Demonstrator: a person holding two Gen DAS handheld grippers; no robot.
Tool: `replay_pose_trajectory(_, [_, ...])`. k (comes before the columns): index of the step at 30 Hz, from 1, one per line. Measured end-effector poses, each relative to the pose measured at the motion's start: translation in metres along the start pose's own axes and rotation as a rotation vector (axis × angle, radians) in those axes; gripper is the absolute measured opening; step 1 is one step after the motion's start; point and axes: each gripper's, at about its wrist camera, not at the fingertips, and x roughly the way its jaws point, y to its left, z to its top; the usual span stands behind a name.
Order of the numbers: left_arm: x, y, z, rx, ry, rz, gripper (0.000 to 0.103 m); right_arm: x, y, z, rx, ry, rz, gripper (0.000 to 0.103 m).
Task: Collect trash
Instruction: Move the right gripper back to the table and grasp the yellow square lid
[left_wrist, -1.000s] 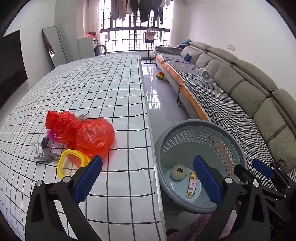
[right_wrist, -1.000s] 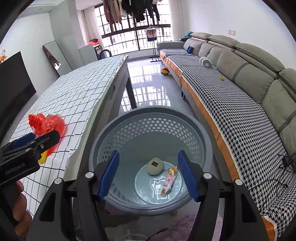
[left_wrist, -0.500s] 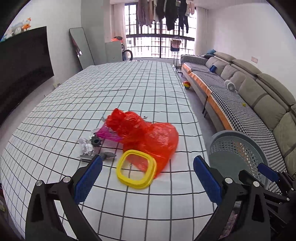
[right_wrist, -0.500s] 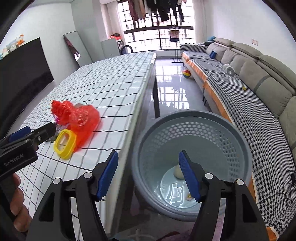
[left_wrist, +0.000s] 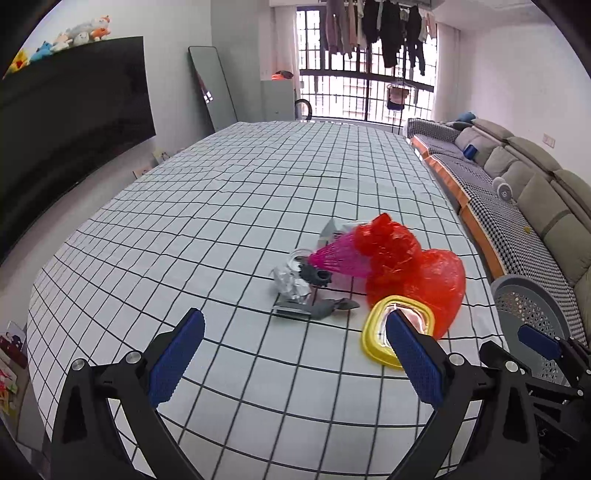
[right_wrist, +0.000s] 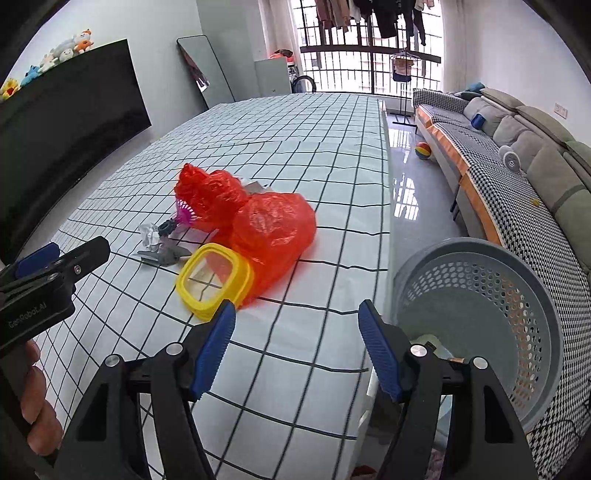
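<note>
Facing the bench (left_wrist: 229, 206) from its near end, both claws point down at an angle toward the litter; neither touches anything.

Left claw (left_wrist: 295, 354): spread wide, nothing between the pads, hanging over bare checked cloth on the near side of the pile. Right claw (right_wrist: 297, 349): also released and empty, over the near right part of the bench, close to its edge.

Trash sits bunched together mid-bench, toward the right edge. Red bag (right_wrist: 258, 225) is the bulk, crumpled, partly draped over the far side of the yellow ring (right_wrist: 212, 280). Left of the bag: pink spiky thing (left_wrist: 338, 256), crumpled foil (left_wrist: 290, 282), dark grey scraps (left_wrist: 325, 308), all touching or nearly so.

Basket (right_wrist: 480, 317) stands on the floor just off the bench's right edge, beside the right claw. Likely set there so items go in with a short swing from the bench. Something pale lies in its bottom, mostly hidden behind the claw.

Judgement: yellow ring is nearest both claws, so probably the next pick. A person's fingers (right_wrist: 35, 406) wrap the left claw's handle, low left in the right wrist view.
</note>
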Motion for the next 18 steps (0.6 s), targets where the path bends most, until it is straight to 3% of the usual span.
replay_pose_trajectory(11, [0.016, 0.054, -0.012, -0.073, 0.025, 0.056, 0.097, 0.026, 0.06, 0.006, -0.09, 0.05, 0.035, 0.066])
replay_pose_trajectory(18, [0.023, 0.076, -0.02, -0.101, 0.048, 0.058, 0.097, 0.045, 0.075, 0.014, -0.094, 0.075, 0.029, 0.066])
